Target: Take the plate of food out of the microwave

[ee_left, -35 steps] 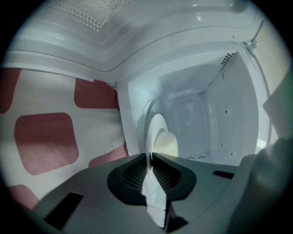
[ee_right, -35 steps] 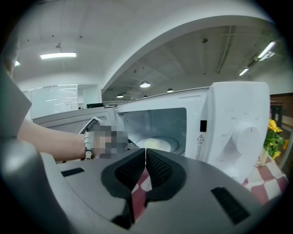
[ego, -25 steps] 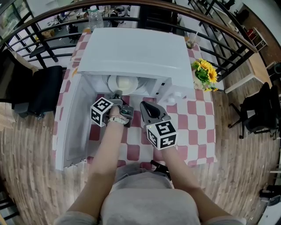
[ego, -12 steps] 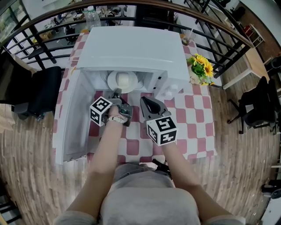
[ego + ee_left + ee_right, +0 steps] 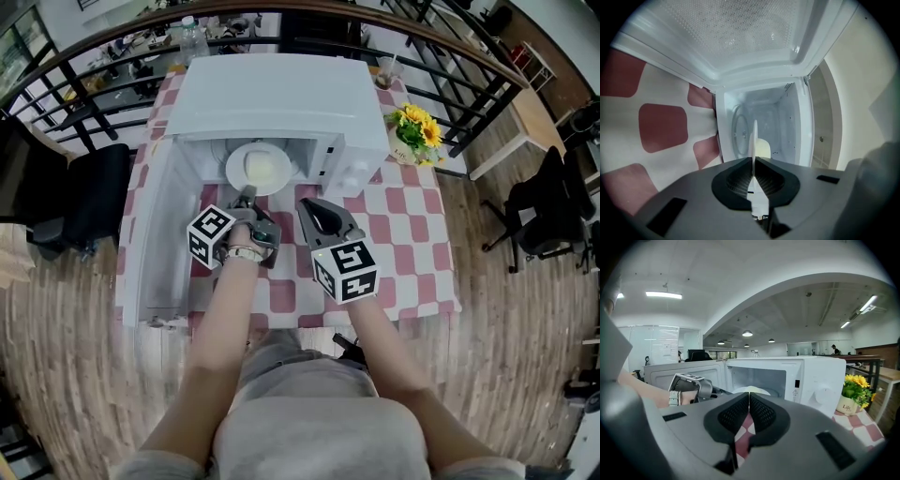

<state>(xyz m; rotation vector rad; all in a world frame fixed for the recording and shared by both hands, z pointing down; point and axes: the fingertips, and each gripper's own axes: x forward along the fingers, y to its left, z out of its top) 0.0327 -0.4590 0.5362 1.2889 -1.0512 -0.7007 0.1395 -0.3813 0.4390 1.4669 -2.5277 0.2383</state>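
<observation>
- The tabletop (image 5: 412,244) wears a red-and-white checked cloth and carries everything else.
- A white microwave (image 5: 281,94) stands at the far side of it, with its cavity facing the person.
- Its door (image 5: 155,244) hangs wide open to the left, reaching out over the cloth.
- The white plate (image 5: 239,167) sits in the mouth of the cavity, just under the front edge of the microwave's top. Its near rim points towards the person, and the glass turntable (image 5: 739,133) shows behind it.
- The left gripper (image 5: 247,195) reaches into the opening. Its fingers (image 5: 740,176) are clenched on the plate's near rim, which shows as a thin white edge pinched between the pads.
- The right gripper (image 5: 307,204) hovers just beside the left one, in front of the microwave and over the cloth — short of the plate. Its fingers (image 5: 761,411) are pressed together with nothing between them.
- A small white pot of yellow flowers (image 5: 410,131) stands on the cloth, just to the right of the microwave.
- The food (image 5: 265,169) is a pale yellowish mound in the middle of the plate — I can't tell what it is.
</observation>
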